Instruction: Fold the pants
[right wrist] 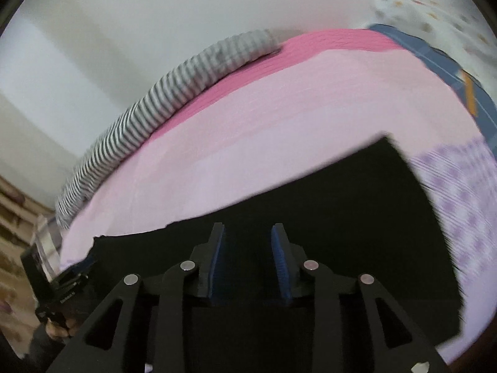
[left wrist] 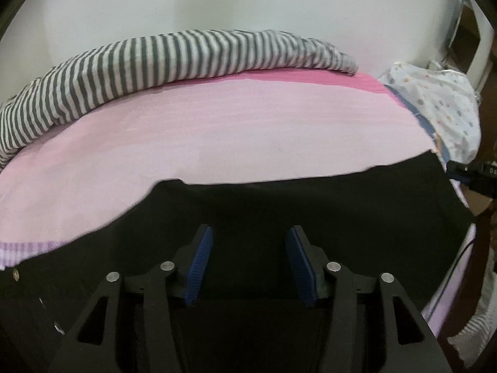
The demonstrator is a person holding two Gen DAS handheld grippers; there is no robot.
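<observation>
Black pants [left wrist: 310,205] lie spread flat on a pink bed sheet [left wrist: 217,124], filling the near part of both views. My left gripper [left wrist: 248,233] is open, its blue pads [left wrist: 202,264] wide apart just above the black cloth, holding nothing. In the right wrist view the pants [right wrist: 341,205] reach to a far right corner. My right gripper [right wrist: 248,230] is open above the cloth, its blue pads [right wrist: 279,261] apart and empty. The other gripper [right wrist: 62,286] shows at the lower left of the right wrist view.
A grey-and-white striped blanket [left wrist: 155,62] lies along the far edge of the bed against a white wall. A white patterned pillow [left wrist: 435,102] sits at the far right. A lilac checked sheet [right wrist: 459,205] lies right of the pants.
</observation>
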